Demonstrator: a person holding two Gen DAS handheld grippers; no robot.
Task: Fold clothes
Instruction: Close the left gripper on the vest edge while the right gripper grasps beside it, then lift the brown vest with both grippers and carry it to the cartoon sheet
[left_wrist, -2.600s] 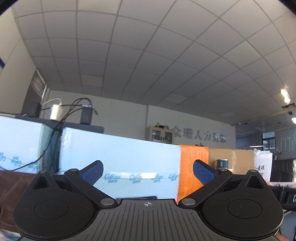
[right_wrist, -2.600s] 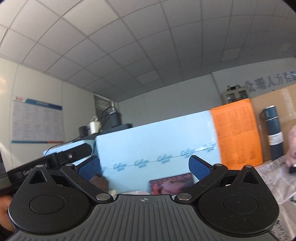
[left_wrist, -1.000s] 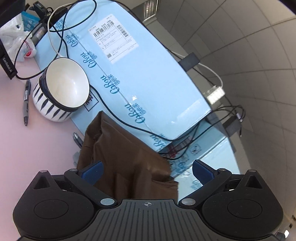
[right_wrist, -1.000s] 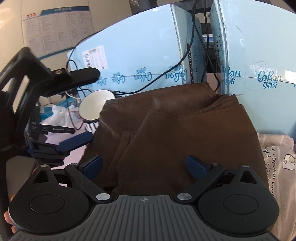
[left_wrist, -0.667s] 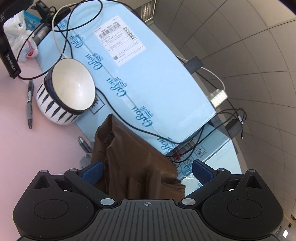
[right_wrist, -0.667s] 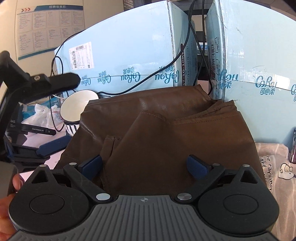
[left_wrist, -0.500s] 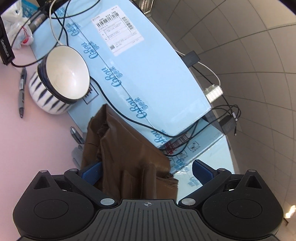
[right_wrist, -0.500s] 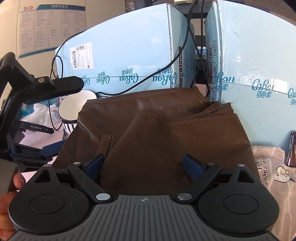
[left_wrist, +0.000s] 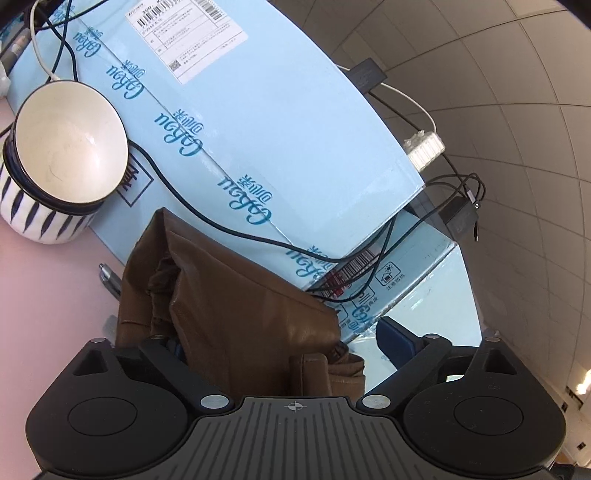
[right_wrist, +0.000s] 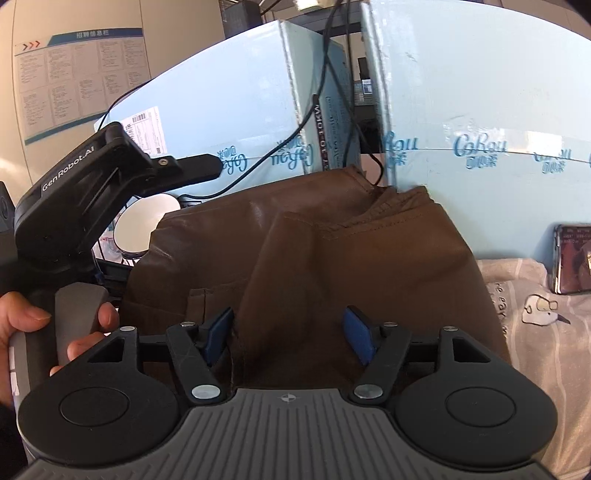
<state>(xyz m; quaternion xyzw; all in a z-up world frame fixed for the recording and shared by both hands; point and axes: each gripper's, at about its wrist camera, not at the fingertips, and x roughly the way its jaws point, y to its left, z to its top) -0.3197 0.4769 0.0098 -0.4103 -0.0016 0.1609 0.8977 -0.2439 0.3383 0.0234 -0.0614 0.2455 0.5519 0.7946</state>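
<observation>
A brown leather-look garment (left_wrist: 229, 314) lies crumpled on the pink table against the blue cartons. In the right wrist view the garment (right_wrist: 351, 251) fills the middle, with a folded edge running toward me. My left gripper (left_wrist: 284, 341) straddles the garment's near end and its jaws are closing. Cloth partly hides the left pad, and the right pad (left_wrist: 397, 339) stands clear of the cloth. My right gripper (right_wrist: 289, 336) is closing too, with a brown fold lying between its blue pads. At the left a hand (right_wrist: 29, 325) holds the left gripper's black body (right_wrist: 85, 192).
A white bowl with dark stripes (left_wrist: 62, 147) stands left of the garment, with a pen (left_wrist: 110, 280) beside it. Tall light-blue cartons (left_wrist: 258, 129) draped with black cables (left_wrist: 221, 229) wall off the back. A phone (right_wrist: 572, 258) and a grey printed cloth (right_wrist: 546, 314) lie to the right.
Both pairs of jaws have narrowed, the right one more. The left gripper has pushed in closer, so the garment now covers its left pad. The right view has barely shifted.
</observation>
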